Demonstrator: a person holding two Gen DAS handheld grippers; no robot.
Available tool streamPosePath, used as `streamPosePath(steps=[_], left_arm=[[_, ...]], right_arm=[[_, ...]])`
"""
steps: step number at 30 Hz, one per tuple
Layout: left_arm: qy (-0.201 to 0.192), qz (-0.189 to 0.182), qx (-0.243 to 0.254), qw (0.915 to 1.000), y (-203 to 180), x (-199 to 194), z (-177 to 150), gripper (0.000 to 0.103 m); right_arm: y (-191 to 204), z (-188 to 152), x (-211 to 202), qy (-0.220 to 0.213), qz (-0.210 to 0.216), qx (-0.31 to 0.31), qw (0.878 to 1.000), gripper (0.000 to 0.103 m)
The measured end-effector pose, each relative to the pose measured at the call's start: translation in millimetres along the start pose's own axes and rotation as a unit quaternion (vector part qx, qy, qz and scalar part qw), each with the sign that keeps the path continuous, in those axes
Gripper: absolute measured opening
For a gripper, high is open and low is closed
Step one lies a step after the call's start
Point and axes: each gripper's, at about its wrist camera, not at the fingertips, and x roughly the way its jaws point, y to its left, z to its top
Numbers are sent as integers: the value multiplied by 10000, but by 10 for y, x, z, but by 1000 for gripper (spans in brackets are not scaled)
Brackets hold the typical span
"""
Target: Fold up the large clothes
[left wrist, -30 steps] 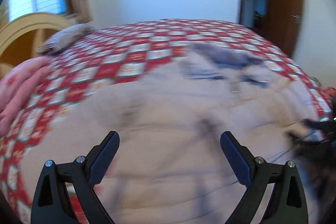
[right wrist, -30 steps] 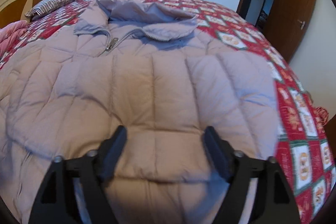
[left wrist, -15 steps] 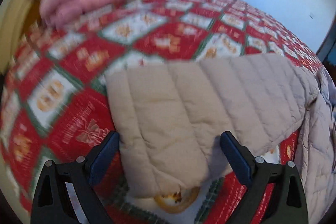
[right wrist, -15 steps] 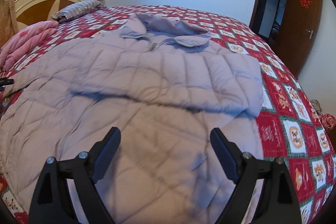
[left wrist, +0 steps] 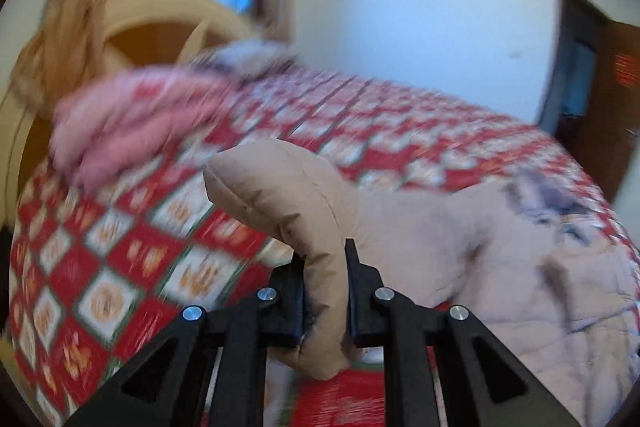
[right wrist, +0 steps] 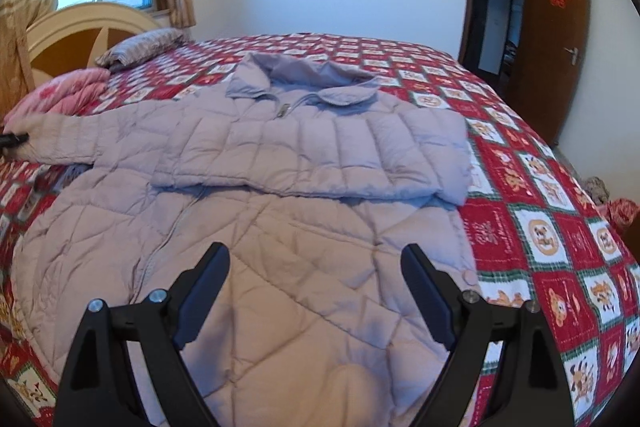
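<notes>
A long, pale lilac quilted down coat (right wrist: 280,227) lies face up on the bed, collar toward the far side. Its right-hand sleeve (right wrist: 320,163) is folded across the chest. The other sleeve (right wrist: 64,139) stretches out to the left. My left gripper (left wrist: 325,291) is shut on that sleeve's cuff (left wrist: 292,203), which stands up lifted off the bedspread; its black tip (right wrist: 14,139) shows at the left edge of the right wrist view. My right gripper (right wrist: 316,295) hovers open over the coat's lower half with nothing between its fingers.
The bed carries a red, white and green patterned bedspread (right wrist: 540,239). A folded pink blanket (right wrist: 60,91) and a striped pillow (right wrist: 140,45) lie by the cream headboard (right wrist: 88,27). A window is behind it, and a brown door (right wrist: 556,35) stands open at the right.
My left gripper swung from the coat's body to the outstretched sleeve, closed on its cuff and lifted it. My right gripper drew back from the coat, so more of it shows.
</notes>
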Motion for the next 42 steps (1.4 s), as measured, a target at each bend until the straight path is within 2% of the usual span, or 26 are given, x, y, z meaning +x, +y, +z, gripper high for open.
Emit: streamPosePath(steps=[3,6,11,13,15,17,20,23,28,32,35,39,41,42], left_arm=[[-253,-527,312,9978,-547,-203,197,15],[-317,-950,562,9934,-1048,-286,230,15],[-196,-1780,1092,9777,-2109,-288,21,16],[-136,-1964,1342,9712,-2479,-300,-106,18],[-64,-1989,1640,9662,-2812,-337,-230,31],[-182,-1878,1887,9637,-3021,-421,-321,63],[-566,-1814,2079,9595,-3150,-555,-402,81],[-681,-1762,2141,9584,-3092,-563,-405,85],[-487,-1212,1844,9741,-2582,-244,-396,85],[-80,-212,1516,9882,-1849,267,-505,85],[451,313,1070,9927,-1346,618,-702,85],[1149,268,332,9925,-905,908,-985,85],[1331,-28,-177,9909,-749,931,-1120,85],[1325,-79,-282,9908,-750,924,-1154,85]], right_arm=[[-90,-14,-2,11,-30,262,9997,90],[-177,-45,-2,66,-4,552,9985,90],[-301,-97,-100,15,-33,701,9975,90],[-369,-114,-140,-12,-81,734,9973,90],[-451,-137,-168,-4,-150,800,9967,92],[-518,-164,-177,13,-209,870,9960,93],[-587,-194,-150,99,-235,926,9954,93],[-620,-204,-115,167,-222,982,9948,93],[-537,-78,-76,187,26,1023,9946,93],[-293,161,-1,215,500,1016,9933,93],[-42,344,147,287,856,1000,9909,93],[296,493,524,642,1001,1062,9872,91],[401,507,718,868,1023,1125,9845,84],[444,504,827,1005,1001,1154,9831,77]])
